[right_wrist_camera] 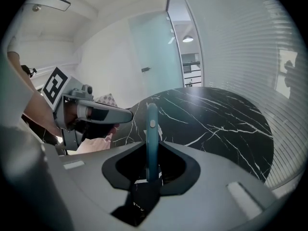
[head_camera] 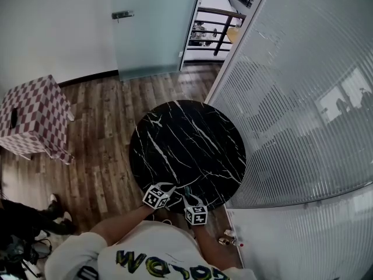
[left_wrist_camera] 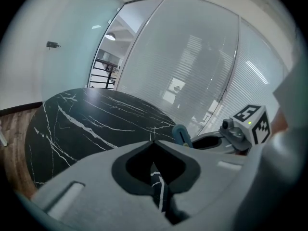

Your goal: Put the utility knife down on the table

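A teal utility knife (right_wrist_camera: 151, 138) stands on edge between the jaws of my right gripper (right_wrist_camera: 150, 170), which is shut on it. The knife's tip pokes out over the near part of the round black marble table (right_wrist_camera: 216, 124). In the head view both grippers hover side by side at the table's (head_camera: 186, 139) near edge: left gripper (head_camera: 169, 187), right gripper (head_camera: 188, 196), with the knife (head_camera: 187, 189) between them. My left gripper (left_wrist_camera: 154, 143) has its jaws together and holds nothing. From its view the knife's end (left_wrist_camera: 181, 134) shows just to the right.
A box under a red-and-white checked cloth (head_camera: 32, 118) stands on the wooden floor to the left. A frosted glass door (head_camera: 154, 28) is behind the table and a glass wall with blinds (head_camera: 303, 98) runs along the right. Small items (head_camera: 230, 238) lie on the floor near the wall.
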### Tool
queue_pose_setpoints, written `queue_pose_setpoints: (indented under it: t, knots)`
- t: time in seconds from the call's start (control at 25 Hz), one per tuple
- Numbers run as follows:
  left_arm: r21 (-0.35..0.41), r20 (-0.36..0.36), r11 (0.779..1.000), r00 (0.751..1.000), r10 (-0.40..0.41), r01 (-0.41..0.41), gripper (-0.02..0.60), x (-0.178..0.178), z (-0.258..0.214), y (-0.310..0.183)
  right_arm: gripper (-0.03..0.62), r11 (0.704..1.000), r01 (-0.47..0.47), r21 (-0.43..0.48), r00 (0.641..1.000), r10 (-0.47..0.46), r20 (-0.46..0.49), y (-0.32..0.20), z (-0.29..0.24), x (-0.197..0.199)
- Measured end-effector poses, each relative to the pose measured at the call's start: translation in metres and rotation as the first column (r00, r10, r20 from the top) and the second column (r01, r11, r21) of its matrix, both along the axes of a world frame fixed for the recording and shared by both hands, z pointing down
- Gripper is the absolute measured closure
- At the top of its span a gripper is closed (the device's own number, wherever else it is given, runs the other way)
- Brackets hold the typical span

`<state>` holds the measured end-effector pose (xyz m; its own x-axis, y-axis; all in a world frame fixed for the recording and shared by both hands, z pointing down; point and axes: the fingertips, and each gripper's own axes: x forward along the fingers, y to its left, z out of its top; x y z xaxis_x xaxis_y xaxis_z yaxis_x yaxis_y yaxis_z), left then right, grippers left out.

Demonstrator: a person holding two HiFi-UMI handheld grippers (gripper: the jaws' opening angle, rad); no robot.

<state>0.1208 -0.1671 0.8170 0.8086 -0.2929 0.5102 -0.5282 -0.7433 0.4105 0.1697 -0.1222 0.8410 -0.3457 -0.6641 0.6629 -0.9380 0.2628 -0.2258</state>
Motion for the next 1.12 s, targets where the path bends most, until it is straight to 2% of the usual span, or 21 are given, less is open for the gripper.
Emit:
queue_pose_setpoints:
  t: [0.44,0.6,1.12]
  knots:
    - [-0.035,0.072,0.998,0.996,0.046,-0.043,0.581,-0.002,0.025,-0.003,0.520,0.996,0.011,-0.083,1.000,-0.013,-0.020,0.000,0.028,0.003]
    - [-0.060,0.090,0.998,0.995,0.039,-0.034,0.581,-0.008,0.034,-0.003,0.520,0.994,0.010,-0.111,1.000,-0.012,-0.017,0.001,0.035,0.004]
    - [-0.107,0.180,0.993,0.981,0.065,-0.046,0.581,-0.017,0.072,0.001,0.520,0.968,-0.010,-0.251,0.999,-0.003,-0.054,0.014,0.075,0.015]
